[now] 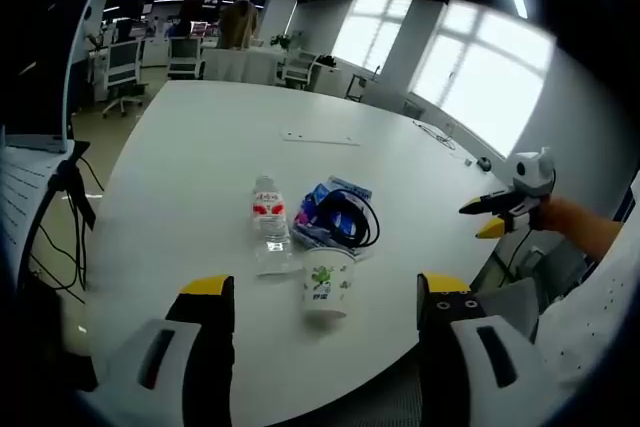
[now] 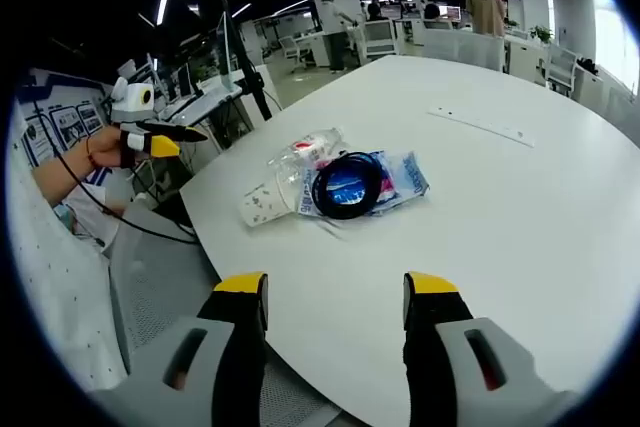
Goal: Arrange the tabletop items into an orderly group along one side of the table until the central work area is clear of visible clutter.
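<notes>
Paper cup (image 1: 327,285) upright beside lying plastic bottle (image 1: 270,224), contents unclear.

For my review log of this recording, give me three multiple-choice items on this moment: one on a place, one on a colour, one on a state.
1. Where does the paper cup stand?
A. near the table edge, in front of the water bottle
B. at the far end of the white table
C. on a chair

2. What colour is the coiled cable on the blue packet?
A. white
B. black
C. red

3. How do the jaws of the left claw stand?
A. shut on the cup
B. shut on the bottle
C. wide apart, holding nothing

Answers: 1 A, the cup is the nearest item to the edge in the left gripper view. 2 B, the loop is dark on the packet. 3 C, both yellow tips flank the cup with gaps.
</notes>
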### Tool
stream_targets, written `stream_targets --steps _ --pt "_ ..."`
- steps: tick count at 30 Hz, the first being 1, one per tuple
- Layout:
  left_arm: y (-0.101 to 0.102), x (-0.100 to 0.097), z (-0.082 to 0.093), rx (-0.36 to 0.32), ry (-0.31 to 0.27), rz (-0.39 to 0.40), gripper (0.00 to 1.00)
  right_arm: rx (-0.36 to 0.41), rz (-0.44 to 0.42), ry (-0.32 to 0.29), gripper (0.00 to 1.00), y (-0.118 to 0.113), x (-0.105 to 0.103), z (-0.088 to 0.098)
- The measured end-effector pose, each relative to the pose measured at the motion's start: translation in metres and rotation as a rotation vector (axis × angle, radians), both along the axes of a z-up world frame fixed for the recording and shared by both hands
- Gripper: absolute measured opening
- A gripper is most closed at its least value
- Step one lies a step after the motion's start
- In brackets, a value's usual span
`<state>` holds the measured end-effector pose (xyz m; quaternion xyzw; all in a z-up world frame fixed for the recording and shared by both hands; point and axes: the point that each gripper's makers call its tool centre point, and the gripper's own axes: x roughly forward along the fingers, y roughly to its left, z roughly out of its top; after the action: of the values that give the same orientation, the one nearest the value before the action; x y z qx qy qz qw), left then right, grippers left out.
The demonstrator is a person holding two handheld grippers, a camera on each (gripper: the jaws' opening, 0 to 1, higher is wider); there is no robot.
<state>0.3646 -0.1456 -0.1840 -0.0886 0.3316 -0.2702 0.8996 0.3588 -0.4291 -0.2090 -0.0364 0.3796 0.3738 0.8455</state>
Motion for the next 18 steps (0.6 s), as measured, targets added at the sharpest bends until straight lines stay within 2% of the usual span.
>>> stream_targets --steps 18 --pt "-0.0016 0.0001 -0.0002 -0.001 -0.001 -0.005 0.75 -0.001 0.0 0.0 0.53 -0.0013 -0.0011 0.0003"
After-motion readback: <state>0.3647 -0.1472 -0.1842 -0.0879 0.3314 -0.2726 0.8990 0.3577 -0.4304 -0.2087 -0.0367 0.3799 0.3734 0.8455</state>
